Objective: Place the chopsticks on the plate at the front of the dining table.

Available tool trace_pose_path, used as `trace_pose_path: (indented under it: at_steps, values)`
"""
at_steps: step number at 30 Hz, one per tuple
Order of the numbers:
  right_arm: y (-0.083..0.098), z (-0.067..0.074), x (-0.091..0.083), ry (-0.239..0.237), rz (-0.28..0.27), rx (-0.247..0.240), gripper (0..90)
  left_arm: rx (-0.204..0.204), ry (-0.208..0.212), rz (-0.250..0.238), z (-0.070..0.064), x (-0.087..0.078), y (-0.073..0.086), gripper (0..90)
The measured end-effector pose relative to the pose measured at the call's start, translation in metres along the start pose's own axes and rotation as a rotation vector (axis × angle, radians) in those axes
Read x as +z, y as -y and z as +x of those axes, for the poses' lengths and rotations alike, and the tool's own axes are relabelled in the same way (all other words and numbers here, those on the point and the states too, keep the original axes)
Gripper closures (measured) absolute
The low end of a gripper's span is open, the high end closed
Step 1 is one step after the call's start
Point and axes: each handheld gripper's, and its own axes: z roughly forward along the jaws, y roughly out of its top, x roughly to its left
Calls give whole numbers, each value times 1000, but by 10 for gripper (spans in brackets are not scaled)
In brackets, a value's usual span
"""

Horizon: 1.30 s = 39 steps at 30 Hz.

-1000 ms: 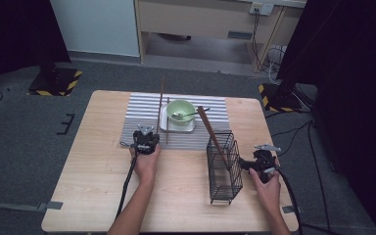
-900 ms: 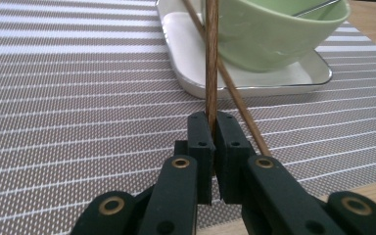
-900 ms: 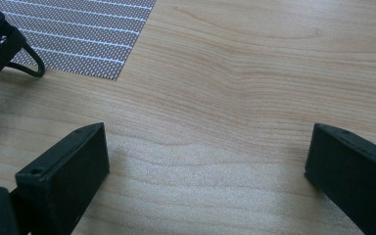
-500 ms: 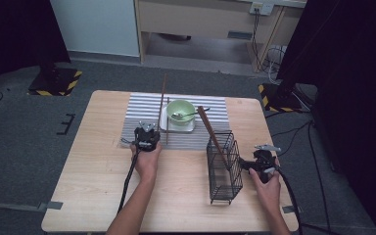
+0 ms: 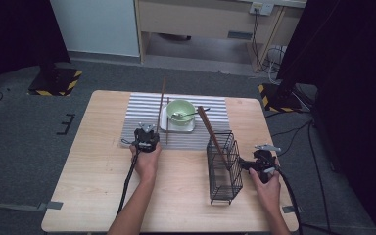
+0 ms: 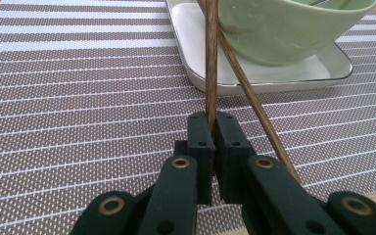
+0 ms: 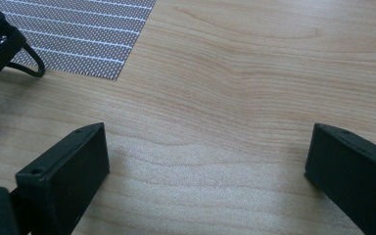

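My left jaws (image 6: 210,128) were clamped on one chopstick (image 6: 211,58), its long axis running straight ahead over the striped mat (image 6: 78,98); the wire basket (image 5: 223,166) stood rightward, nearer my wide, empty right jaws (image 7: 208,161)

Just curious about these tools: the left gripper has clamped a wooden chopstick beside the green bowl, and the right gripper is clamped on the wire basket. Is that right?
Not quite. The left gripper does clamp a chopstick beside the green bowl, but the right gripper holds nothing: the right gripper view shows its jaws wide open over bare table, beside the wire basket.
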Motion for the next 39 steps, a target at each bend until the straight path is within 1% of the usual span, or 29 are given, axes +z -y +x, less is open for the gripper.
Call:
trace_pose_path:
  at_steps: [22, 25, 31, 39]
  values:
    - [0, 0, 0, 0, 0, 0, 25, -14, 2, 20, 3, 2, 6, 857]
    - [0, 0, 0, 0, 0, 0, 25, -18, 1, 11, 3, 1, 5, 856]
    - [0, 0, 0, 0, 0, 0, 25, -25, 1, 11, 4, 1, 6, 855]
    - [0, 0, 0, 0, 0, 0, 25, -20, 1, 12, 3, 0, 6, 854]
